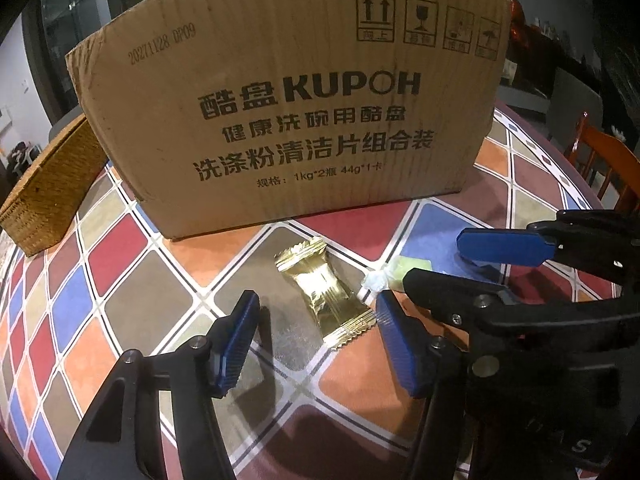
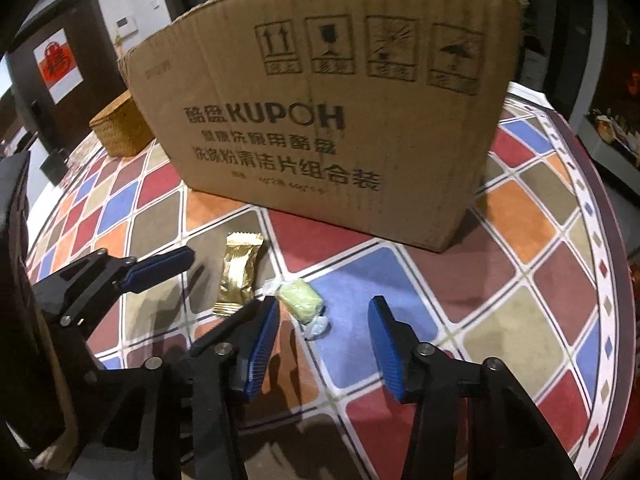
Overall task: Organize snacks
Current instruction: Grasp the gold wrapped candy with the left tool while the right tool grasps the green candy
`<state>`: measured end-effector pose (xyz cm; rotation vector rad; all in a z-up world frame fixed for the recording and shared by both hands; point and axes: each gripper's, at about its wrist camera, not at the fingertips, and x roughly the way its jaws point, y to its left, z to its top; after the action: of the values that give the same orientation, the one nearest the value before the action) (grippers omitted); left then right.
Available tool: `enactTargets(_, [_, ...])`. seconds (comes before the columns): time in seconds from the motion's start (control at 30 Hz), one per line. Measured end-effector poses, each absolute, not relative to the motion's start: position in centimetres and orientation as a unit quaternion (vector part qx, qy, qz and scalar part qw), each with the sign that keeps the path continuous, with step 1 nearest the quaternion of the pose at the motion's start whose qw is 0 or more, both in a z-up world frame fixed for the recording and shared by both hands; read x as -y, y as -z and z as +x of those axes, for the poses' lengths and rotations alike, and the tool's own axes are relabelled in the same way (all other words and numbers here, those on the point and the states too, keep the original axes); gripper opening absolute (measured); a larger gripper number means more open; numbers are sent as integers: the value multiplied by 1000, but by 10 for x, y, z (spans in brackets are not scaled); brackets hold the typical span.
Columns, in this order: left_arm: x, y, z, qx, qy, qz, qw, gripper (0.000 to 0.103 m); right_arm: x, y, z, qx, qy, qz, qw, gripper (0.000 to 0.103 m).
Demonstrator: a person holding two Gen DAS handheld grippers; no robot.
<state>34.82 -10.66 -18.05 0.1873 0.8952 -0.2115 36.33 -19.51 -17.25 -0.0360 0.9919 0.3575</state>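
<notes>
A gold foil snack packet (image 1: 324, 292) lies on the patchwork tablecloth in front of the cardboard box (image 1: 280, 120). My left gripper (image 1: 316, 340) stands open just above it. The packet's near crimped end lies between the blue pads, close to the right one. Beside it lies a pale green sweet in clear wrap (image 2: 300, 300). My right gripper (image 2: 324, 340) is open, and the sweet sits just ahead of its left pad. The gold packet (image 2: 238, 276) shows to the sweet's left in the right wrist view. Both grippers crowd close together, side by side.
The tall cardboard box (image 2: 328, 132) stands upright just behind the snacks. A woven basket (image 1: 52, 192) sits to its left at the table's far side. A wooden chair (image 1: 600, 160) stands beyond the table's right edge (image 2: 616, 280).
</notes>
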Motion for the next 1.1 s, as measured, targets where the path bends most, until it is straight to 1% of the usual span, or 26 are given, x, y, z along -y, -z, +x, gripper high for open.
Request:
enactTargets(0.17, [104,181,351,-431,104,89,892,59,191,175,369,-479,-181,-6,859,40])
enactTargets(0.2, [102,181,352,-430,107,88,892,58,190,177,370,-481,-186,-2,856,37])
enactTargets(0.23, [101,182,352,-430,112,84,892,58,189,178,371,-484,-190,0,854,36])
enactTargets(0.33, [96,182,354,-432,123,74,890,54,186,180,372,-488,-197,5,850,34])
enactTargets(0.4, [94,183,354,-431,130,71,890,48,185,182,373,-492,-200,10,847,27])
enactTargets(0.5, [92,183,354,-429,131,69,891,46,182,184,374,-493,-200,10,847,23])
enactTargets(0.53, [92,183,354,-429,131,68,891,45,181,184,374,-493,-200,9,847,23])
enactTargets(0.63, [90,182,354,-428,133,67,891,39,178,184,376,-493,-197,9,847,22])
enactTargets(0.7, [88,182,353,-428,131,66,892,31,181,184,376,-493,-194,10,848,21])
enactTargets(0.83, [84,181,355,-429,127,54,892,24,189,182,377,-492,-182,16,851,21])
enactTargets(0.87, [81,181,355,-429,126,50,893,20,190,182,377,-492,-179,19,852,21])
enactTargets(0.9, [78,181,356,-431,124,47,892,5,191,183,376,-492,-176,19,852,21])
enactTargets(0.97, [73,180,358,-433,122,41,892,2,193,182,375,-490,-172,19,854,21])
enactTargets(1.1, [69,180,359,-434,120,40,892,2,192,181,372,-487,-165,21,857,21])
